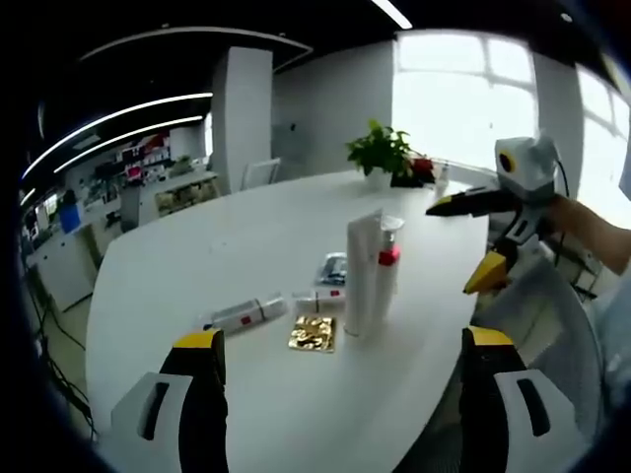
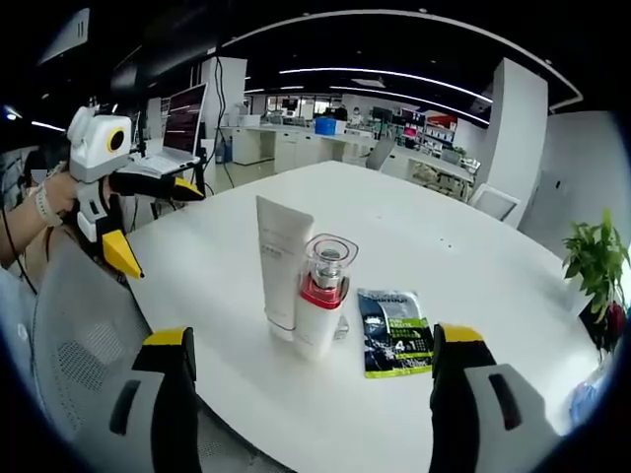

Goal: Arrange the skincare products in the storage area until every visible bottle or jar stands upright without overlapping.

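Upright products: a white tube [image 2: 282,266] and a pump bottle [image 2: 322,296] with a red collar stand touching, side by side, near the bench's [image 2: 473,266] front edge.
Lying products: a white tube with red marks [image 1: 245,315], a gold sachet [image 1: 313,333] and a dark sachet [image 2: 393,331] lie flat just beside the standing pair.
Left gripper [image 1: 345,370]: jaws wide apart, holding nothing, short of the products.
Right gripper [image 2: 311,360]: jaws wide apart, nothing between them, facing the pump bottle.
Beyond: a potted plant [image 1: 380,153] at the bench's far side.
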### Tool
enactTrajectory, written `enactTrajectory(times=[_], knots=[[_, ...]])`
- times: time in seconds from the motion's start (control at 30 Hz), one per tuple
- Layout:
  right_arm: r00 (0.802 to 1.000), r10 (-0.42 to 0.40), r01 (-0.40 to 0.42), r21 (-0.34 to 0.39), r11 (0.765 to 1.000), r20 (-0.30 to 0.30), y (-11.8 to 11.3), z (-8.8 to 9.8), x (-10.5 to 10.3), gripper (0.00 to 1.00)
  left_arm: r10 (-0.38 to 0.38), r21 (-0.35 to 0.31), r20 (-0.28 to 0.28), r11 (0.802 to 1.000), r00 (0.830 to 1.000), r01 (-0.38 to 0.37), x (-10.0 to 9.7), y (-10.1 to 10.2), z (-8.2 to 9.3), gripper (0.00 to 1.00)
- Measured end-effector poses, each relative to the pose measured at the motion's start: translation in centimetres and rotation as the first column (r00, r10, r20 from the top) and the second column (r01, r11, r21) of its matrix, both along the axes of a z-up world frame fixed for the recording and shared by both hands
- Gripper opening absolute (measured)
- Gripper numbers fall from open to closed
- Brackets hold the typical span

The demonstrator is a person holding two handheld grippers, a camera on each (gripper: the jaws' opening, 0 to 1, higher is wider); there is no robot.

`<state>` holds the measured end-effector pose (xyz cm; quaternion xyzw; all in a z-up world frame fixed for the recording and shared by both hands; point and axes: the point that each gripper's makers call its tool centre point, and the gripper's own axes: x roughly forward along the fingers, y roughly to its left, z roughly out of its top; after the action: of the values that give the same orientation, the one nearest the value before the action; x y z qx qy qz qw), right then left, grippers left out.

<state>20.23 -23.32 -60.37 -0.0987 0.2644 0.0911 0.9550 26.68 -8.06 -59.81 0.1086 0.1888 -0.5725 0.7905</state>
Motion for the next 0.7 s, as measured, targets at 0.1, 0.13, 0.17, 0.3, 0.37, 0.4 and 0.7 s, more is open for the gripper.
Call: enactTrajectory(times=[0.1,0.13,0.17,0.3,0.37,0.4,0.7], knots=[[1.0,0.002,-0.002,0.011,1.0,0.005,0.08,0.2,-0.03,1.0,0.02,-0.008,0.013,1.0,1.0,-0.02,0.37,0.21,0.19,0.97],[1.0,0.013,-0.014,0.049,0.999,0.026,0.51,0.52,0.08,1.0,0.025,-0.008,0.015,1.0,1.0,-0.025,0.48,0.28,0.2,0.97],[1.0,0.008,-0.01,0.062,0.998,0.021,0.51,0.52,0.01,1.0,0.03,-0.007,0.018,1.0,0.999,-0.03,0.61,0.38,0.2,0.97],[1.0,0.0,-0.001,0.047,0.999,0.021,0.31,0.47,0.06,1.0,0.022,0.0,0.013,1.0,1.0,-0.022,0.52,0.4,0.09,0.97],[1.0,-0.002,0.0,0.059,0.998,0.024,0.4,0.49,0.15,1.0,0.025,-0.002,0.019,1.0,1.0,-0.025,0.62,0.36,0.13,0.96],[1.0,-0.001,-0.001,0.06,0.998,0.024,0.43,0.49,0.16,1.0,0.022,-0.001,0.017,1.0,1.0,-0.022,0.61,0.33,0.09,0.96],[0.999,0.001,-0.003,0.055,0.999,0.035,0.45,0.75,0.47,0.95,-0.003,0.012,0.016,1.0,1.0,0.003,0.97,0.15,-0.13,0.97]])
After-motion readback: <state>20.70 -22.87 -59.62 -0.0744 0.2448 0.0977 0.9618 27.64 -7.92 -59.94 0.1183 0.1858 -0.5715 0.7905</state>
